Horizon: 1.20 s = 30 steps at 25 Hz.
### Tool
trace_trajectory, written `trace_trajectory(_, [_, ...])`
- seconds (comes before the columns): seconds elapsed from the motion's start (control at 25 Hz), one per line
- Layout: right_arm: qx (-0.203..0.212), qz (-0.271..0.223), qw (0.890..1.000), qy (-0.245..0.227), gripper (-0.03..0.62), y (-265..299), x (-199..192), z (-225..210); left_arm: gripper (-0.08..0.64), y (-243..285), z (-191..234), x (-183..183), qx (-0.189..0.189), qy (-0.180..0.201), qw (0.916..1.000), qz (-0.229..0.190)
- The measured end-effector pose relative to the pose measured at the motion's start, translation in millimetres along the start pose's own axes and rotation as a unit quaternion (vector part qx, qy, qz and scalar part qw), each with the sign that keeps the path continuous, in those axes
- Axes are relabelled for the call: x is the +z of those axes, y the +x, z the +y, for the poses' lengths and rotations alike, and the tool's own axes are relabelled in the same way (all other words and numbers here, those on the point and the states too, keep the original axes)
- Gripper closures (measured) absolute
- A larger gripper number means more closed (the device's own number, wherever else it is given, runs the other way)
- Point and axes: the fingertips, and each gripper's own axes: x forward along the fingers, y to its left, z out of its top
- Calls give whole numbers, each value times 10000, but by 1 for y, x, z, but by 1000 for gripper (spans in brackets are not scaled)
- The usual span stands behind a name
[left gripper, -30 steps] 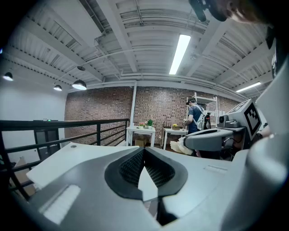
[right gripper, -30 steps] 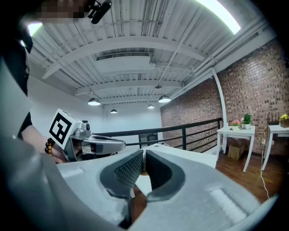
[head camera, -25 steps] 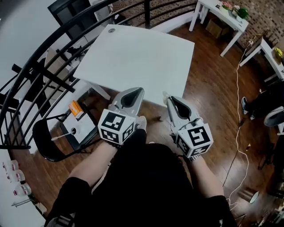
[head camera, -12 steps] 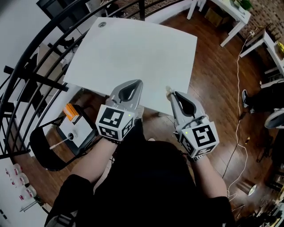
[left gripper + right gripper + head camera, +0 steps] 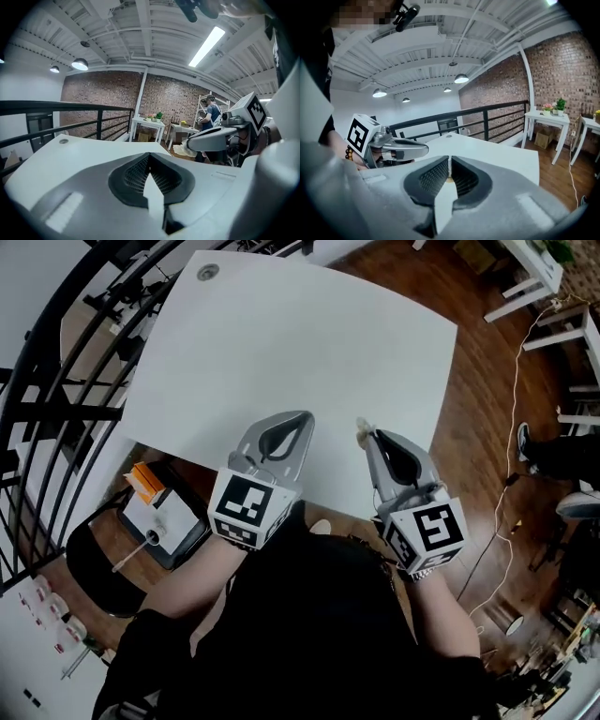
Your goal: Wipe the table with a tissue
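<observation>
Both grippers are held side by side, apart, at the near edge of the white table (image 5: 300,334), which stands on a wooden floor (image 5: 483,381). Left gripper (image 5: 298,420): jaws closed together, nothing between them. Right gripper (image 5: 367,435): jaws clamped on a small white tissue (image 5: 360,426) that protrudes from the tips. Whether the tissue touches the tabletop cannot be determined.

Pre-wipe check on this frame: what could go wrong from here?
1. The tissue is only a small wad pinched at the tips of the right gripper. Dragging it could pull it free, or let the jaw tips scrape the white table.
2. The left gripper, shut and empty, sits close beside it. A leftward stroke might bump it.
</observation>
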Motion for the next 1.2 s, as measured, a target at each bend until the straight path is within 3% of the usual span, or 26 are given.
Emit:
trace_trajectory(0.48, [-215,663,9969,360,583,107,-11,-30,546,66,79,-24,-408,-284,9970,590])
trace_trajectory(0.88, [-342,896,9946,398,583,152,-28,-42,546,93,98,-44,-636,-497,9929,874])
trace_trajectory(1.2, [-310,972,9942,331,583,184,-50,-55,546,113,107,-58,-608,-650,9906,1039])
